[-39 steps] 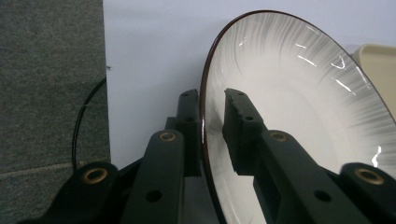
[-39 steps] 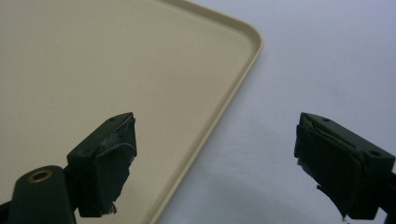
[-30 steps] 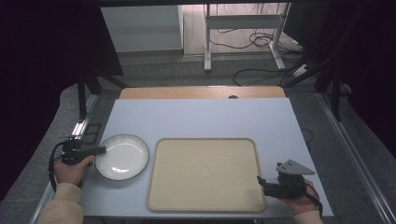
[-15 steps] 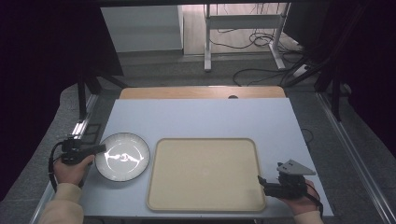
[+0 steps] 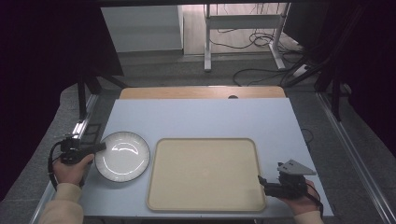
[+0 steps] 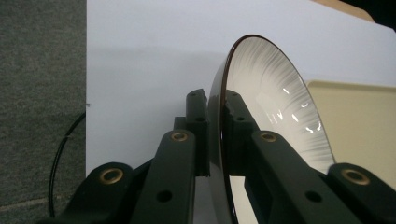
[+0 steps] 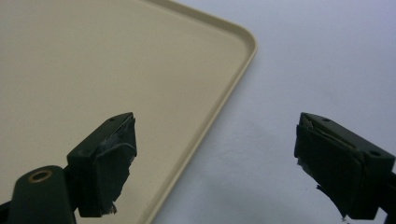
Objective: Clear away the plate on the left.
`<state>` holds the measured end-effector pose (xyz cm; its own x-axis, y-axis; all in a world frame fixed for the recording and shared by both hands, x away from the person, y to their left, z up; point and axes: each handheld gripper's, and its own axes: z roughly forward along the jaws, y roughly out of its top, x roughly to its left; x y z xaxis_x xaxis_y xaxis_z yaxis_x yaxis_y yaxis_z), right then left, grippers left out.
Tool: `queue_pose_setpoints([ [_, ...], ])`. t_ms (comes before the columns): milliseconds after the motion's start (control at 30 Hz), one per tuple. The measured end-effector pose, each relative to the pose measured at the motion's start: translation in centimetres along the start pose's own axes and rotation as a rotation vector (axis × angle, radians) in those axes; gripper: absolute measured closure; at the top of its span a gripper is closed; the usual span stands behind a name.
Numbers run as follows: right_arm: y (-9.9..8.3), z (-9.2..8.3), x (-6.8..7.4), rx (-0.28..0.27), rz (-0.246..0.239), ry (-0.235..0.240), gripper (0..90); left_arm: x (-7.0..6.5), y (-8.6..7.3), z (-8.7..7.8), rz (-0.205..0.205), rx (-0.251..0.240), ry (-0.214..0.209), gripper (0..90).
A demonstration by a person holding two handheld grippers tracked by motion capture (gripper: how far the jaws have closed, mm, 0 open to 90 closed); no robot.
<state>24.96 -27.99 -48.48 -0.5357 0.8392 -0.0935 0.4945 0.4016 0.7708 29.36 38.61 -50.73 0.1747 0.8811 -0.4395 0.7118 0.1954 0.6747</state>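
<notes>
Overhead, your left gripper [image 5: 95,148] holds the white plate [image 5: 122,156] by its left rim, beside the beige tray [image 5: 205,173] on the tabletop [image 5: 196,119]; your right gripper [image 5: 261,181] waits at the tray's right edge. Left gripper view: fingers [image 6: 198,128] clamped on the rim, so lift level. Right gripper view: fingers [image 7: 105,158] wide apart astride the tray's edge; steady it there.

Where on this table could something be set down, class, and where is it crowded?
Free: the whole tray, which carries nothing, and the broad bare strip of table behind the tray and plate. Crowded: the left edge, where the left gripper clamps the plate's rim, and the tray's near right corner, where the open right gripper sits.
</notes>
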Motion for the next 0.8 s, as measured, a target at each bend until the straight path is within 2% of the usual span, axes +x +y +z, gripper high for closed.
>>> queue_pose_setpoints([
  [233, 0.0, 0.0, 0.0, -0.007, -0.008, 0.008, 13.3, 0.0, 0.2, -0.9, 0.003, -0.035, 0.012, 81.9],
  [333, 0.0, 0.0, 0.0, -0.007, -0.007, 0.008, 13.3, 0.1, 0.3, -1.2, -0.003, -0.049, -0.001, 81.9],
  [533, 0.0, -0.1, 0.0, -0.005, -0.004, 0.007, 13.3, 0.1, 0.6, -2.1, -0.044, -0.100, -0.047, 81.7],
  [800, 0.0, -0.1, -0.3, -0.009, 0.003, 0.001, 13.3, -0.2, 0.8, -2.8, -0.034, -0.127, -0.049, 81.2],
])
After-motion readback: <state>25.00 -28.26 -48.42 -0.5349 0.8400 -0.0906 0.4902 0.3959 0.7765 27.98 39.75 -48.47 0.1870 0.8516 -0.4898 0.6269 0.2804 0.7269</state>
